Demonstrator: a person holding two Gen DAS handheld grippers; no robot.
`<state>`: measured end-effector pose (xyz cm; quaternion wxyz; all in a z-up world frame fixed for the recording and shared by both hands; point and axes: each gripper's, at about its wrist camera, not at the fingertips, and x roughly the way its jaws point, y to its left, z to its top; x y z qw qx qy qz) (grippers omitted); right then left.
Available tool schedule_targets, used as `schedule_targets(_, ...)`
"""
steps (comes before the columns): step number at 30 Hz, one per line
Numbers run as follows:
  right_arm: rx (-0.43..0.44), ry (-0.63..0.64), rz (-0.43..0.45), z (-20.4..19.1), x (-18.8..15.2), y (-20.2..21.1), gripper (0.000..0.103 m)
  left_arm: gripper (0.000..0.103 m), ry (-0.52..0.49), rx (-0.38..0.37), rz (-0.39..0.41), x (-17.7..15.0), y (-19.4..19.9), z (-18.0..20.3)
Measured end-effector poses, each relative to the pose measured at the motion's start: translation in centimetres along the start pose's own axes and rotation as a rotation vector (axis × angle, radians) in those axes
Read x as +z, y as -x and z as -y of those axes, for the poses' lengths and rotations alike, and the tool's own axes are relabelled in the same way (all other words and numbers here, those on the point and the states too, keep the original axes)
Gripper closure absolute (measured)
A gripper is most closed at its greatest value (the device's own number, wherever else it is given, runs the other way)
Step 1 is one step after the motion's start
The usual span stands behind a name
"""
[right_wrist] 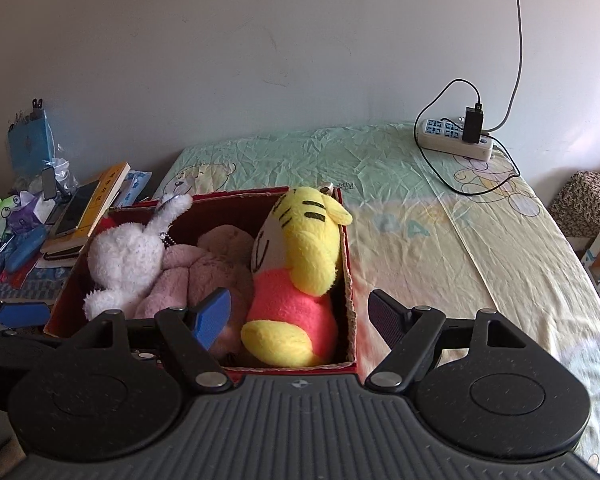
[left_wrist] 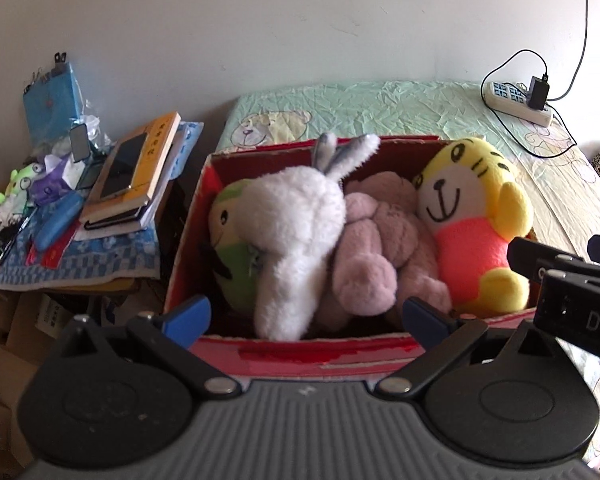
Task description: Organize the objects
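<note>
Starting closest in, both tongs are spread wide and holding nothing: the left tongs [left_wrist: 306,316] hang right over the near rim of the red cardboard box [left_wrist: 300,354], and the right tongs [right_wrist: 300,314] straddle the box's near right corner, one blue pad over the toys and the other out over the bed sheet [right_wrist: 440,248]. Box sits on the bed and it's stuffed pretty full. Left to right there's a green plush [left_wrist: 230,248] jammed against the left wall, a white bunny [left_wrist: 296,236] with its ears poking up past the far rim, a pink plush [left_wrist: 374,248] squeezed in the middle, and a yellow tiger plush [left_wrist: 474,220] leaning on the right wall with its head above the edge. Hardly any gaps between them. To the right of the box the sheet is wide open, lots of room there. Left of it is a cluttered bench [left_wrist: 76,268] with a stack of books [left_wrist: 140,168] just beside the box wall, tight on that side. Far back by the wall, a white power strip [right_wrist: 454,138] with a black charger lies on the bed, well apart from the box.
</note>
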<state>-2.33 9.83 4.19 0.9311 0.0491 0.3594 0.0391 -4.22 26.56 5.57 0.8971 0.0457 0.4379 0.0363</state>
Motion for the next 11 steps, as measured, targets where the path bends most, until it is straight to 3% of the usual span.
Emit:
schedule_targets(6,-0.036,-0.024,-0.018,-1.1,0.2,-0.9,0.025,0.004,-0.028,-0.048,-0.002,0.7,-1.2,-1.3)
schedule_targets(11,-0.057,-0.031,-0.006,-1.7,0.2,-1.1,0.025,0.007,-0.042,-0.021,0.034,1.0,-1.3,-1.7)
